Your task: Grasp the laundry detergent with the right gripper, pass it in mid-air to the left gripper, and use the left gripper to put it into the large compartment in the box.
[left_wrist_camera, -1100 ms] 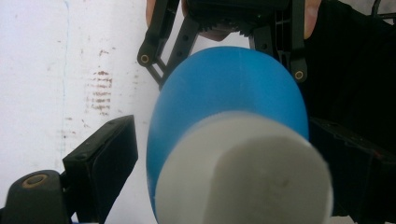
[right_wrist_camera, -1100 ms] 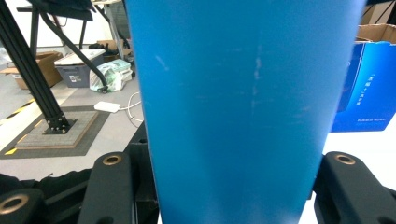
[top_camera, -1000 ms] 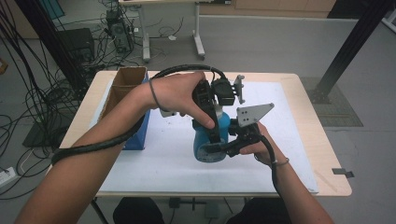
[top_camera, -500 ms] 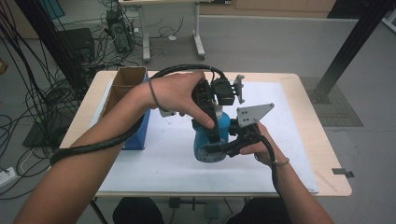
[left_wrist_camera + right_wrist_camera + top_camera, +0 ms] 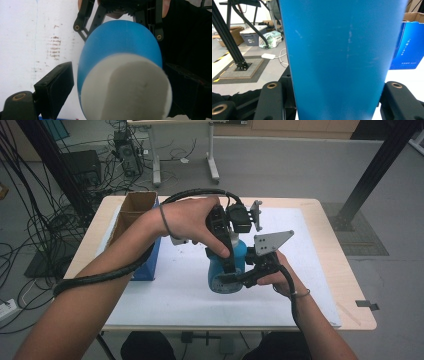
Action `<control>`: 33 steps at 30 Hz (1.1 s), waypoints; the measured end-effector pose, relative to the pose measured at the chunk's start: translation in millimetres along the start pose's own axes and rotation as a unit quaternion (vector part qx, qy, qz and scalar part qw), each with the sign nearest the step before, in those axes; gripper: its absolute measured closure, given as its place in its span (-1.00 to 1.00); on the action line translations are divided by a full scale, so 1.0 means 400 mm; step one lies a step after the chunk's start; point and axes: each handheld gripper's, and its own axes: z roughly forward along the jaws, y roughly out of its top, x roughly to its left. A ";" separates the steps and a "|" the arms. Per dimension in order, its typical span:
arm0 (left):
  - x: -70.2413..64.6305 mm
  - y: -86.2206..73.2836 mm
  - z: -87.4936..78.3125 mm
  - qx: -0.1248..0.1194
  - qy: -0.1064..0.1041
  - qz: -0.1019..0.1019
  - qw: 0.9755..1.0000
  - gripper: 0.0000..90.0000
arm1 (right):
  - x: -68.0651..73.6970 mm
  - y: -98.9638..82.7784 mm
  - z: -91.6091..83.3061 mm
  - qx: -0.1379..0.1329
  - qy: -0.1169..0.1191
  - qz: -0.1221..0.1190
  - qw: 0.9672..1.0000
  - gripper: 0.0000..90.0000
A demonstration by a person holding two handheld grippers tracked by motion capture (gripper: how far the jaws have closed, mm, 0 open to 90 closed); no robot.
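Jaws of both grippers stay around the blue bottle (image 5: 223, 270), unmoved.

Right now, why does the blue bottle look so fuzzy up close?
In the left gripper view the blue bottle's white cap sits so near the lens that its edges blur; in the right gripper view its side looks smooth and soft; the high view shows it small but clearer.

A blue bottle (image 5: 223, 270) stands upright at the centre of the high view, on the white sheet (image 5: 170, 295) covering the table. Its body is smooth, plain blue, widening toward the base. In the left gripper view a white, rounded cap (image 5: 126, 87) tops it, filling the lower centre of the frame.
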 end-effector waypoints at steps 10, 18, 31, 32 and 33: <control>0.002 -0.002 0.003 0.001 -0.001 -0.002 1.000 -0.74 | -0.001 0.000 0.003 0.001 0.000 0.000 1.000 -0.03; 0.003 -0.005 0.003 0.001 0.001 -0.004 1.000 -0.74 | -0.002 0.002 0.004 0.002 0.000 -0.001 1.000 -0.03; 0.003 -0.008 0.000 0.003 0.002 -0.003 1.000 -0.74 | -0.003 0.003 0.009 0.003 0.001 0.000 1.000 -0.03; 0.003 -0.009 0.000 0.003 0.000 -0.002 1.000 -0.74 | -0.003 0.003 0.009 0.002 0.000 0.000 1.000 -0.03; 0.003 -0.010 0.000 0.004 0.000 -0.002 1.000 -0.74 | -0.003 0.003 0.009 0.001 0.000 0.000 1.000 -0.03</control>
